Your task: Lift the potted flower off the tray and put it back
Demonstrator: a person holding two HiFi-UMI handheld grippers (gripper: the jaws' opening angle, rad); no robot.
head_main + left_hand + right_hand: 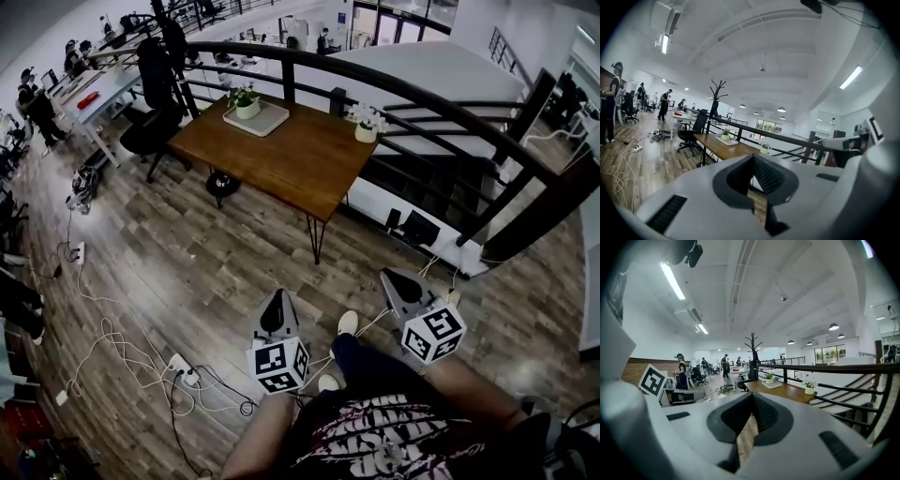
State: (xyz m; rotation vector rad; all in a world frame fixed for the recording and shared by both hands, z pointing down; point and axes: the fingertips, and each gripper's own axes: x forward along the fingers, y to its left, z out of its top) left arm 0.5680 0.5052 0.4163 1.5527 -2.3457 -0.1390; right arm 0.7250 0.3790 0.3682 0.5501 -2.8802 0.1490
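Note:
A potted flower (247,101) in a white pot stands on a pale tray (265,122) at the far left of a wooden table (291,159), several steps ahead of me. The left gripper view shows the pot (725,135) on the tray (727,140), and the right gripper view shows the same pot (769,378) and tray (773,385). My left gripper (278,300) and right gripper (390,276) hang low over the floor, near my feet and far from the table. Both are shut and hold nothing, as the left gripper (752,161) and right gripper (752,408) show.
A second potted flower (367,125) stands at the table's far right edge, by a dark curved railing (441,112) over a stairwell. A black office chair (155,112) sits left of the table. Cables and a power strip (183,370) lie on the wood floor. People work at desks at far left.

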